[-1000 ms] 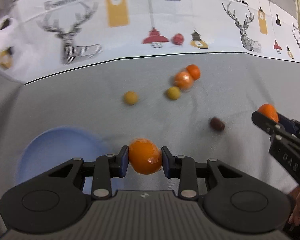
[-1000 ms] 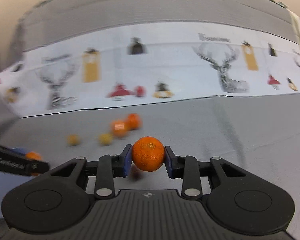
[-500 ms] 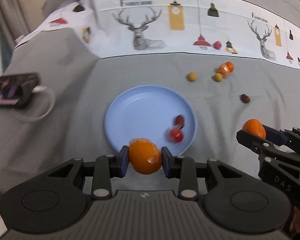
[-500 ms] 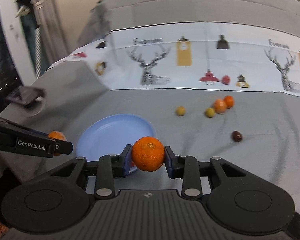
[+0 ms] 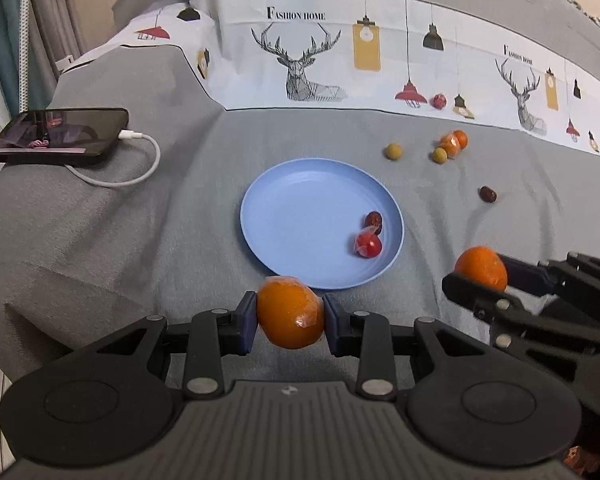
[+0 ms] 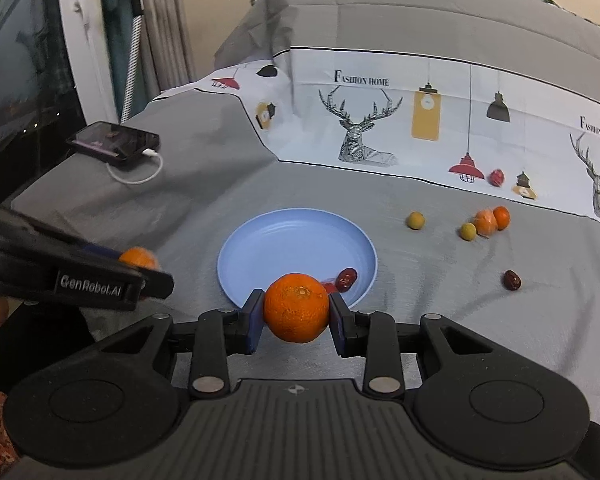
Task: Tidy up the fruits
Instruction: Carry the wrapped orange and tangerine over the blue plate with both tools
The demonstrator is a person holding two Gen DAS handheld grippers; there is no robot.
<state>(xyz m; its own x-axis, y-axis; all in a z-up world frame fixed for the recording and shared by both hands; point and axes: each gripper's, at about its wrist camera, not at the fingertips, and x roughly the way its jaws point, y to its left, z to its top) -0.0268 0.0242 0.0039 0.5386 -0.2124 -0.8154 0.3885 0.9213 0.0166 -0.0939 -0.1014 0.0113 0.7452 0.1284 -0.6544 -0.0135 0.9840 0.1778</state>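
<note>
- While both grippers carry fruit, I judge the task under half done: the plate (image 5: 284, 200) holds only a date (image 5: 373, 220) and a wrapped red fruit (image 5: 367, 245).
- Left gripper (image 5: 290, 314): fingers clamped on a wrapped orange (image 5: 290, 312), just short of the plate's near rim.
- Right gripper (image 6: 296, 314): fingers clamped on a mandarin (image 6: 296, 307), also at the near rim.
- Left on the bed: two yellow fruits (image 5: 393, 151), an orange pair (image 5: 454, 142), a second date (image 5: 487, 194), and a red fruit (image 5: 438, 101) farther back.
- Room: the plate's centre and left half are free. I keep clear of the phone (image 5: 60, 136) and cable (image 5: 140, 160) far left near the bed edge.
</note>
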